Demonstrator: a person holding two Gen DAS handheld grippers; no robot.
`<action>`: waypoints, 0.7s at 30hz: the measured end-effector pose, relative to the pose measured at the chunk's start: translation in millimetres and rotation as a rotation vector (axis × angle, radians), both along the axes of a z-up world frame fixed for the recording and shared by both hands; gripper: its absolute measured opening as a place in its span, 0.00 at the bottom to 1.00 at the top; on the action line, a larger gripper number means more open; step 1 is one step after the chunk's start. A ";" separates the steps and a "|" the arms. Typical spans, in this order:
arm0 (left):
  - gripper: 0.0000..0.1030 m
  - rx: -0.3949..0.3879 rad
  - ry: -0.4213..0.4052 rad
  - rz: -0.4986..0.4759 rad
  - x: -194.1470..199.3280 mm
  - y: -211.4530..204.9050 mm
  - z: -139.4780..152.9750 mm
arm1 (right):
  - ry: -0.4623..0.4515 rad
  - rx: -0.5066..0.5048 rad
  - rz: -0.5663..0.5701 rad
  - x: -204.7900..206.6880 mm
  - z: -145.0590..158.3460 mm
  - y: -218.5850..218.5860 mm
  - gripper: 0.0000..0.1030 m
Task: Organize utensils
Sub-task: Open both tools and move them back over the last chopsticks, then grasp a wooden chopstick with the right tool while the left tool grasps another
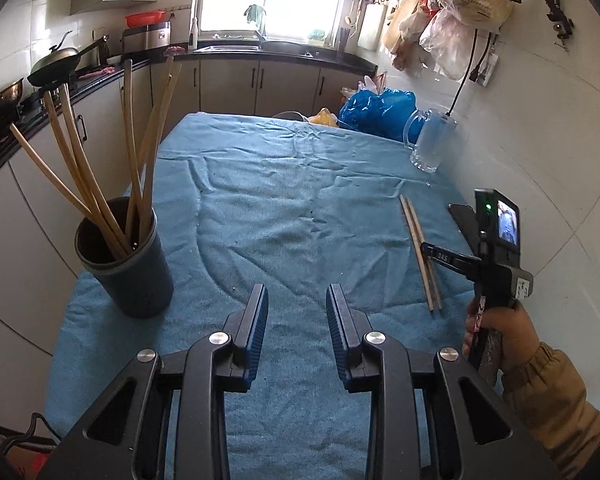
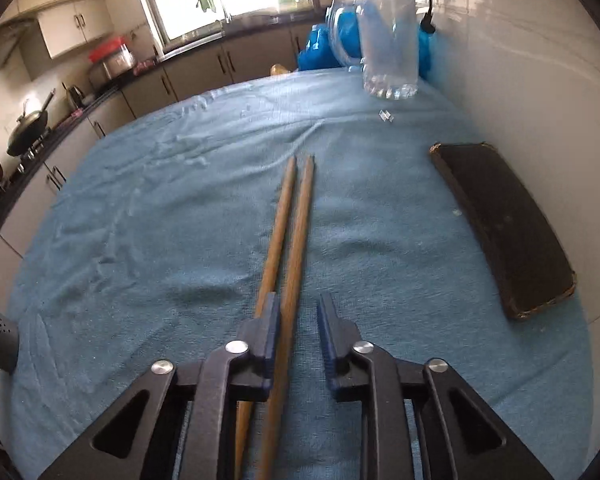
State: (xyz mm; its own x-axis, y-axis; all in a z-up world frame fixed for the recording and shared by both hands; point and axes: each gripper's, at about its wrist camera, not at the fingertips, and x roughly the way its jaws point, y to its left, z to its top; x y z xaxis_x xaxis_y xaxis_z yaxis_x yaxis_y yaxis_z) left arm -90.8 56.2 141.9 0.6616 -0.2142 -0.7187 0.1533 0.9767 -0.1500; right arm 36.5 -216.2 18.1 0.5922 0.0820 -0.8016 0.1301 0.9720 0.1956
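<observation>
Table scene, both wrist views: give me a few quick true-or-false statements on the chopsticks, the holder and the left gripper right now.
1. Two loose chopsticks lie side by side on the blue cloth. True.
2. The dark holder is empty. False: several long sticks stand in it.
3. The glass mug stands upright at the far end of the table. True.
4. The left gripper holds a chopstick. False: nothing is between its fingers.
</observation>
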 end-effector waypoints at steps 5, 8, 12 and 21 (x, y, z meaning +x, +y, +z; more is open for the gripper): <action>0.28 0.006 0.011 0.003 3.0 1.2 -5.3 | 0.001 0.081 0.102 -7.8 -0.8 27.9 0.08; 0.28 0.016 0.026 0.001 8.5 -2.0 -12.3 | 0.009 0.072 0.019 -16.5 -1.9 14.5 0.08; 0.28 0.015 0.069 -0.024 22.8 -14.3 -26.5 | 0.032 0.022 -0.066 -27.2 -2.3 -6.5 0.08; 0.31 0.009 0.196 -0.128 86.1 -85.1 -67.4 | 0.050 0.045 -0.012 -52.7 -1.5 -18.6 0.11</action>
State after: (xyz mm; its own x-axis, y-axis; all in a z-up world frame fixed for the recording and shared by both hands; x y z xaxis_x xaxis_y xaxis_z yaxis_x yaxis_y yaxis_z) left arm -4.7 -28.9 74.5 0.4774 -0.2799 -0.8329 0.2445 0.9528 -0.1800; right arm -16.1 -234.8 16.6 0.5527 0.1117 -0.8259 0.1523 0.9607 0.2319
